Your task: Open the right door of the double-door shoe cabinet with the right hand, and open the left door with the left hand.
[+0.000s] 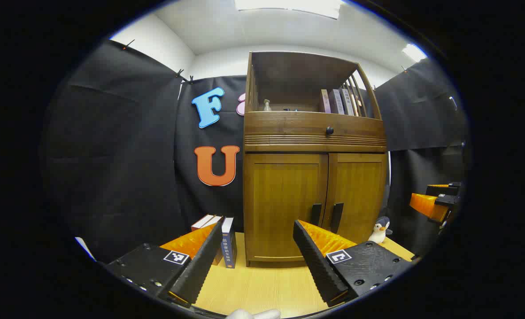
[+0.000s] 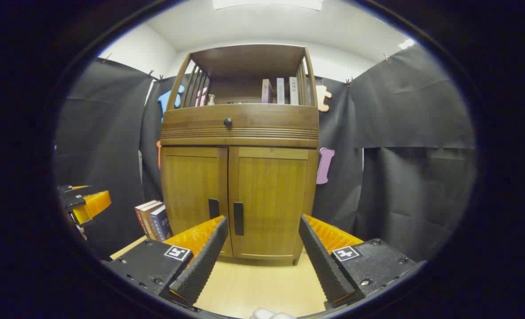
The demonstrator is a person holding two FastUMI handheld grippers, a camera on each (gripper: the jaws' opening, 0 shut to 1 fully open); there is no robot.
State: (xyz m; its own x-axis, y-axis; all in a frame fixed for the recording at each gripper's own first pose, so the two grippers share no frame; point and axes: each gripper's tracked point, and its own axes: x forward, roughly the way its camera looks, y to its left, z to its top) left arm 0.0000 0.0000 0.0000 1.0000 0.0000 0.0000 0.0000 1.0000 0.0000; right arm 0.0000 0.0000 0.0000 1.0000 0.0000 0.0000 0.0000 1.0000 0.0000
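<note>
Cabinet (image 2: 239,177) doors closed | penguin toy (image 1: 381,230) in left gripper view

1. In my left gripper view, my left gripper (image 1: 258,248) has one finger (image 1: 320,261) hiding the bottom of the right door's handle (image 1: 336,217).
2. My right gripper (image 1: 435,201) is cut off at that view's edge; I cannot tell how its jaws stand from there.
3. The penguin toy (image 1: 380,230) is half hidden behind my finger.
4. The books (image 2: 279,91) on the top shelf are too small to tell apart.
5. In my right gripper view, the books beside the cabinet (image 2: 152,219) are partly covered by my finger (image 2: 200,261).
</note>
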